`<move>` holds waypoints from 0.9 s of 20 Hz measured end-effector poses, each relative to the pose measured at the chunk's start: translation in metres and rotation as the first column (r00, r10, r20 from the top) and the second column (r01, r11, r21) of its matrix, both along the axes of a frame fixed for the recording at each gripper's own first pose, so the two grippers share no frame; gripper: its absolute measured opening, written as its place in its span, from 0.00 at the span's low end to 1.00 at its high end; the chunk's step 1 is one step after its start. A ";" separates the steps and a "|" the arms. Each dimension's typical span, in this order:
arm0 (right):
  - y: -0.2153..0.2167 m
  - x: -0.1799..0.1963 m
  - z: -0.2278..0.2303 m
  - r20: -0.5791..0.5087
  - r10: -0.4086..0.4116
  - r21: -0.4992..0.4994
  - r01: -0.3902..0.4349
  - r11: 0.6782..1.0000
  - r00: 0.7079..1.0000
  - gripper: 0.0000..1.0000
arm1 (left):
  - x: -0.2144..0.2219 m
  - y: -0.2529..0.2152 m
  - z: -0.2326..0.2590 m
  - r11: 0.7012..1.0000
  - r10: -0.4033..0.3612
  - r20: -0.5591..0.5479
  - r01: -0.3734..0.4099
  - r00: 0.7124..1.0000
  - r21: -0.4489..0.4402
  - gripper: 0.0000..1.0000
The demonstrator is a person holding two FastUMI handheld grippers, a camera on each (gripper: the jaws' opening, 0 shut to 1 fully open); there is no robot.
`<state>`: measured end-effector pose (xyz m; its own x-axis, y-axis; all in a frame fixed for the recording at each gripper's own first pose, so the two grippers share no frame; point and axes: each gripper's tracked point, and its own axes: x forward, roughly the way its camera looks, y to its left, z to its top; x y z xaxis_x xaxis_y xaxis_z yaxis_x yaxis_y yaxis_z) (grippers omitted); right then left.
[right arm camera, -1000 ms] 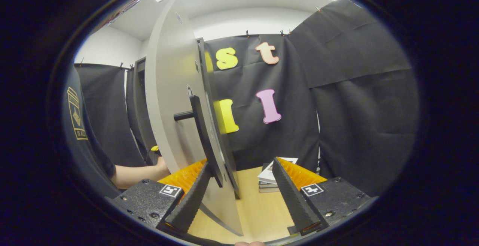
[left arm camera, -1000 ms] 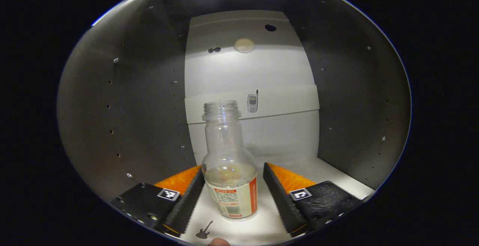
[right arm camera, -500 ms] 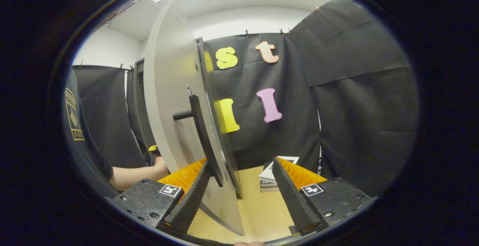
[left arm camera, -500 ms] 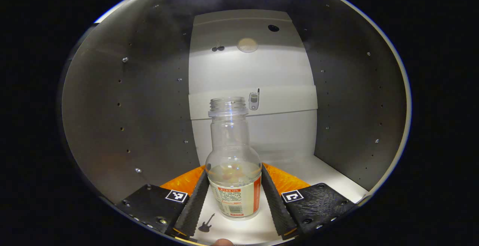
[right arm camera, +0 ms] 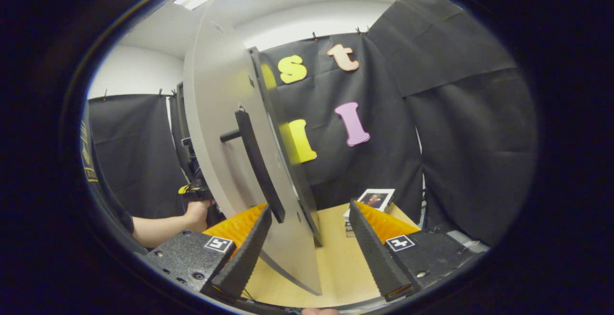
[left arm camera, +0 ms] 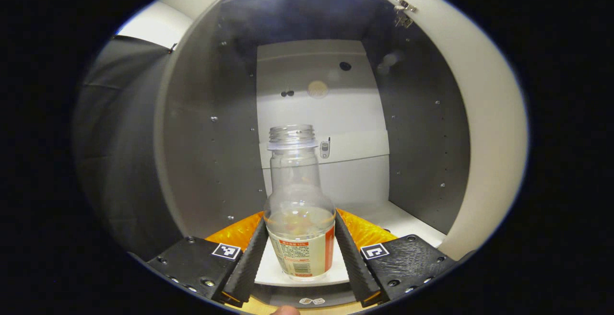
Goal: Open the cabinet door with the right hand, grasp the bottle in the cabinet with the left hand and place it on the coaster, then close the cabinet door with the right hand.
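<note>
Left gripper (left arm camera: pixel 300 250) clenched on the labelled lower body of the uncapped clear bottle (left arm camera: pixel 298 219) at the cabinet (left arm camera: pixel 216 161) mouth — light, rigid, slippery, spillable; right gripper (right arm camera: pixel 309 248) spread, straddling the door (right arm camera: pixel 216 128) edge.

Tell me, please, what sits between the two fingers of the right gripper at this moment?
In the right gripper view, the open cabinet door stands edge-on between the right gripper fingers, its black handle reaching down there; neither finger touches it.

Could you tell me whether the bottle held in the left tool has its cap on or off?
Off. The bottle shows bare neck threads and an open mouth, upright between the left tool's fingers.
</note>
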<state>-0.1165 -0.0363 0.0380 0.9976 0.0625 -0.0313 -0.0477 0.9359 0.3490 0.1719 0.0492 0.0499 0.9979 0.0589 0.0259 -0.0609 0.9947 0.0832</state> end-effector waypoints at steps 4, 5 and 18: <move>-0.010 0.001 -0.018 -0.053 -0.003 0.023 0.005 1.000 0.999 1.00 | -0.048 0.005 -0.016 1.000 -0.029 -0.018 0.028 0.999 -0.007 0.76; -0.010 0.002 -0.022 -0.070 -0.003 0.036 0.006 0.999 0.998 0.98 | -0.059 0.011 -0.019 1.000 -0.017 -0.018 0.016 1.000 -0.008 0.76; -0.040 -0.002 -0.131 -0.375 -0.171 -0.030 0.172 0.985 0.911 1.00 | -0.180 0.049 -0.157 0.998 -0.005 -0.055 0.008 0.998 0.056 0.76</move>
<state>-0.1187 -0.0766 -0.0934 0.9079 -0.1078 -0.4051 0.2486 0.9165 0.3134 -0.0080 0.0980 -0.1071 0.9983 0.0523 -0.0255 -0.0482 0.9887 0.1419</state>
